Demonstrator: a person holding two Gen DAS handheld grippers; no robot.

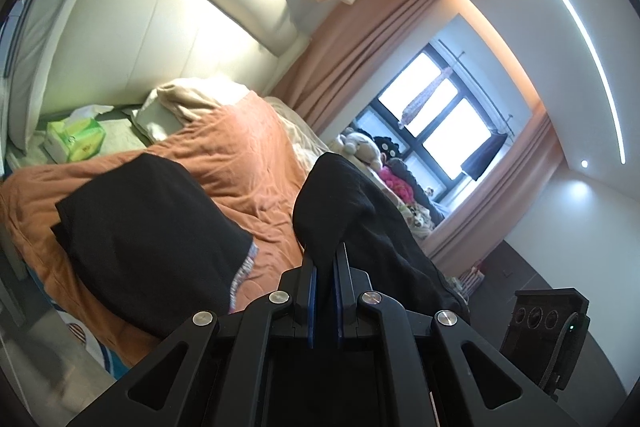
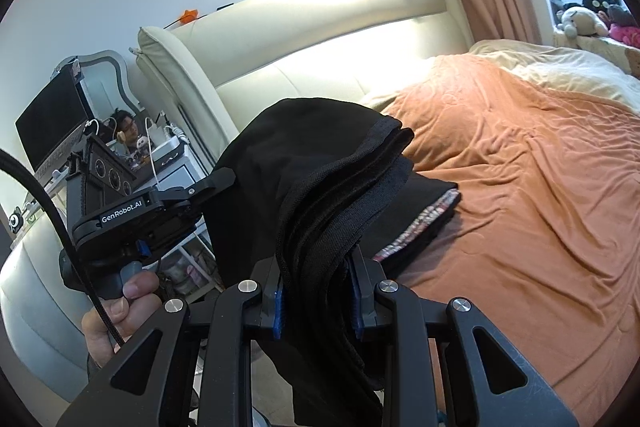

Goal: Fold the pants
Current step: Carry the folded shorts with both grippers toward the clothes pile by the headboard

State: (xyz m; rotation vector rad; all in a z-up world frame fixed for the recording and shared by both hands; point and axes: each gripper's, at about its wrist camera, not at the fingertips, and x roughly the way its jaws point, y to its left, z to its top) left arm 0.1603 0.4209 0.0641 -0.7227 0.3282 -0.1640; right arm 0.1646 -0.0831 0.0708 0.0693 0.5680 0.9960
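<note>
Two grippers are at work, one in each of the person's hands, and both hold the same pair of black pants [image 2: 320,179]. The left gripper [image 1: 326,259] has its fingers pressed together on a thin fold of the fabric, which rises from the jaws toward twelve o'clock in the left wrist view. The right gripper [image 2: 318,291] is clamped on a thick bunch of several layers, so its blue pads [image 2: 278,307] stand somewhat apart with cloth filling the gap. In the right wrist view the left gripper sits at nine o'clock, gripped by the person's hand [image 2: 116,311], and the pants stretch between the two tools, held up over the near edge of the bed [image 2: 540,187]. Their long axis runs roughly from nine to three o'clock between the grippers, with loose cloth hanging toward six.

One more dark folded garment [image 1: 152,243], with a patterned edge showing, lies on the orange blanket [image 1: 248,155] at about eight o'clock in the left wrist view. One green tissue pack [image 1: 76,139] rests near the headboard at ten o'clock, with a white tissue sticking out of its top. Several plush toys [image 1: 360,147] line the window sill.
</note>
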